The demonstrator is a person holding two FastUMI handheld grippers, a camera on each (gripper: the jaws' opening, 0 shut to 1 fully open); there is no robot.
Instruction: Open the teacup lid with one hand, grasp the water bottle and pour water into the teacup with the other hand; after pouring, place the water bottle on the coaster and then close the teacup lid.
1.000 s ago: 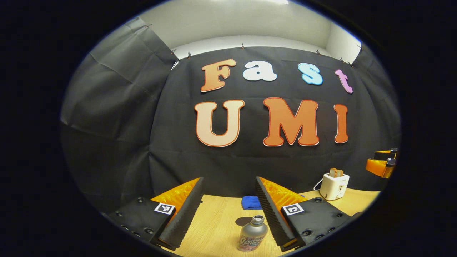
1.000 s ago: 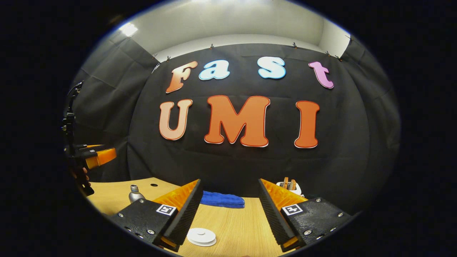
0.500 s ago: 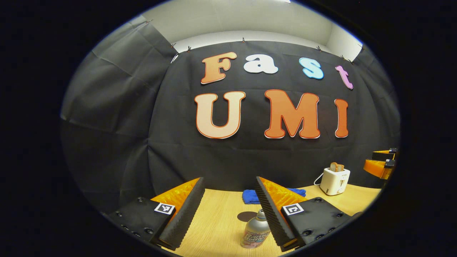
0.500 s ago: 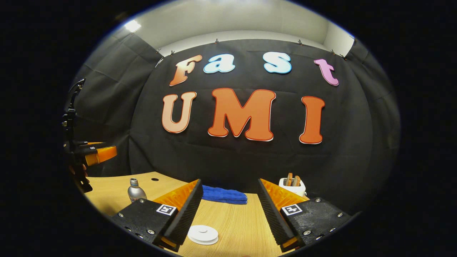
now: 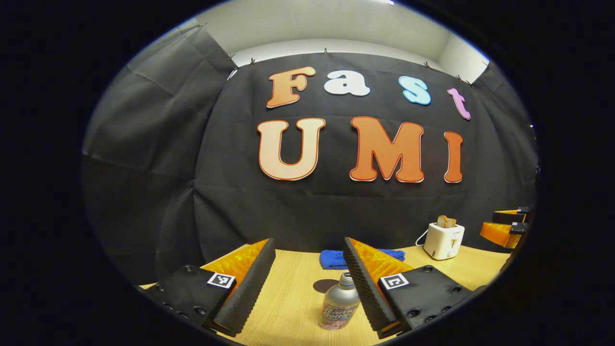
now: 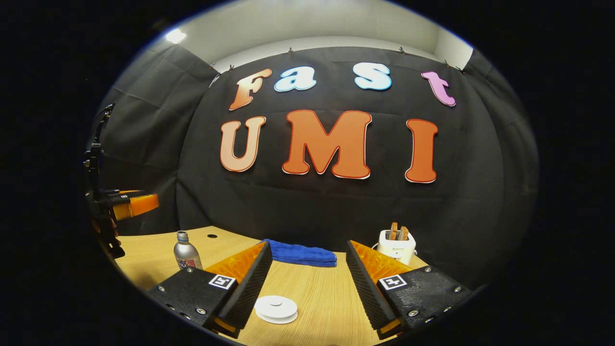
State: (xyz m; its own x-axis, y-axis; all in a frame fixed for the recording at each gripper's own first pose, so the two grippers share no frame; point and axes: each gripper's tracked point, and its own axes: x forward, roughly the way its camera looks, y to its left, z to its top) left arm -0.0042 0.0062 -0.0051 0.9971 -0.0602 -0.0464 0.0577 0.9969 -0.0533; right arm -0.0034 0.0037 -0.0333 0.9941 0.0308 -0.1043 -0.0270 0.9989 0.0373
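Left gripper view, listed from left to right. The left hand-held gripper is seen with its two ribbed black fingers spread wide apart and nothing pressed between them. A silver water bottle is stood upright on the wooden bench between the fingers, close against the inner face of the finger on the view's right; whether that finger touches it cannot be told. A dark round coaster is laid on the bench just behind the bottle. A folded blue cloth is placed farther back, by the black wall. A white toaster with slices standing in its slots is set well to the right. At the far right edge, the orange fingers of the right hand-held gripper are caught above the bench.

Right gripper view, same order. The left hand-held gripper is held above the bench's left end. The water bottle is stood below and beside it, uncapped. The right hand-held gripper is released, its fingers parted and empty. A white round teacup lid is seen low between them, nearer the finger on the view's left and apart from both. The blue cloth and toaster are ranged behind.
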